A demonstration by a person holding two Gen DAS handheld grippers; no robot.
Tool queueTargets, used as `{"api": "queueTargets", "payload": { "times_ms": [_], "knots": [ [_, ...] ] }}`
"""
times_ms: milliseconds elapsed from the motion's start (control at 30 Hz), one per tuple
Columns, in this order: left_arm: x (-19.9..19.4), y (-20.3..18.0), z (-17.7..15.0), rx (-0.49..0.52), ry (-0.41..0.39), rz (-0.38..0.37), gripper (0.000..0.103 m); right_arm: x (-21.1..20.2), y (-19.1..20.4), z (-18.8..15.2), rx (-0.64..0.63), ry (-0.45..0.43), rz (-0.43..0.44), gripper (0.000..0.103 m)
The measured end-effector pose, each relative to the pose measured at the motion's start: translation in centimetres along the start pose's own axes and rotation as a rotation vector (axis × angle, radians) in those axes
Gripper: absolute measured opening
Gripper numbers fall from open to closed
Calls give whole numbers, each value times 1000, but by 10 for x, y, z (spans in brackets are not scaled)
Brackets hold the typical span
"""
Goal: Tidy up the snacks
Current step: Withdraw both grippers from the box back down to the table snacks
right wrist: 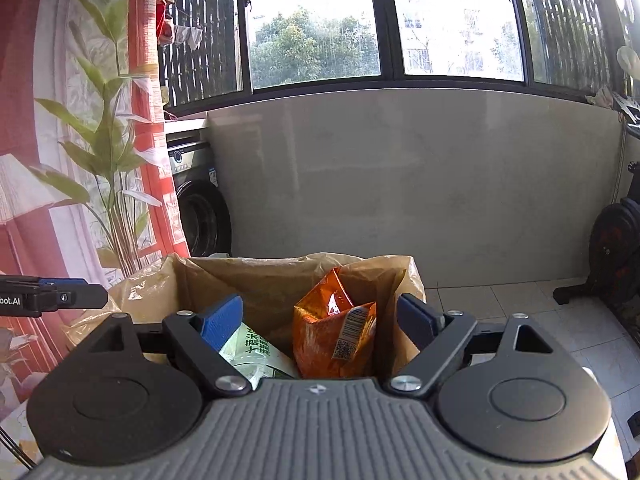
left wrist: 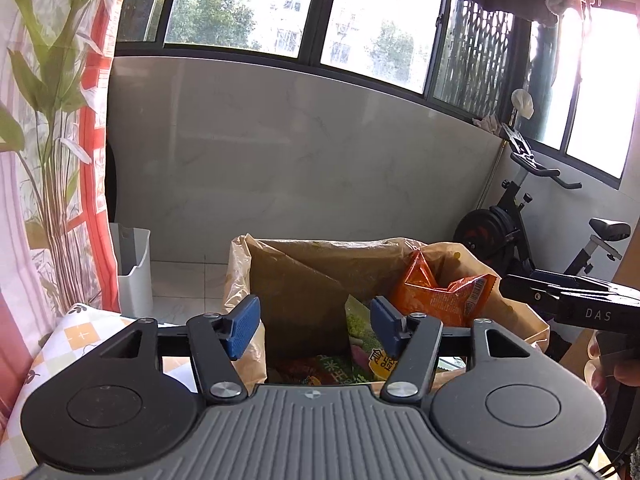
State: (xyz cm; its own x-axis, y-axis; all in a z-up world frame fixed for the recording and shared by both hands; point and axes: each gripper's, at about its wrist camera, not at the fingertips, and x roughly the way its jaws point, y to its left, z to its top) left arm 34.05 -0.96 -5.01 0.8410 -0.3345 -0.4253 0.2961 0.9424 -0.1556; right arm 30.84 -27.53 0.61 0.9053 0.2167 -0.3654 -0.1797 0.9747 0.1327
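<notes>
Window-side bag hides its snacks (half buried); both fingers gape, empty.

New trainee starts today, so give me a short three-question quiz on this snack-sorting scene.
1. True or false: the orange packet sits inside the lined box.
2. The right gripper is: A) open, holding nothing B) shut on the orange packet C) shut on the green packet.
3. What colour are the left gripper pads?

Key: 1 true; 2 A; 3 blue.
</notes>
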Motion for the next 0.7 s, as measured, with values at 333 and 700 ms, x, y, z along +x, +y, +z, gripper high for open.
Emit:
{"api": "queueTargets", "payload": {
  "times_ms": [333,700],
  "knots": [
    [-42,22,-40,-20,50,60,69,-56,6,-34,45,-12,28,86],
    [-50,34,-91,-86,127,90,69,-91,2,-114,124,86,-22,74]
  ]
}}
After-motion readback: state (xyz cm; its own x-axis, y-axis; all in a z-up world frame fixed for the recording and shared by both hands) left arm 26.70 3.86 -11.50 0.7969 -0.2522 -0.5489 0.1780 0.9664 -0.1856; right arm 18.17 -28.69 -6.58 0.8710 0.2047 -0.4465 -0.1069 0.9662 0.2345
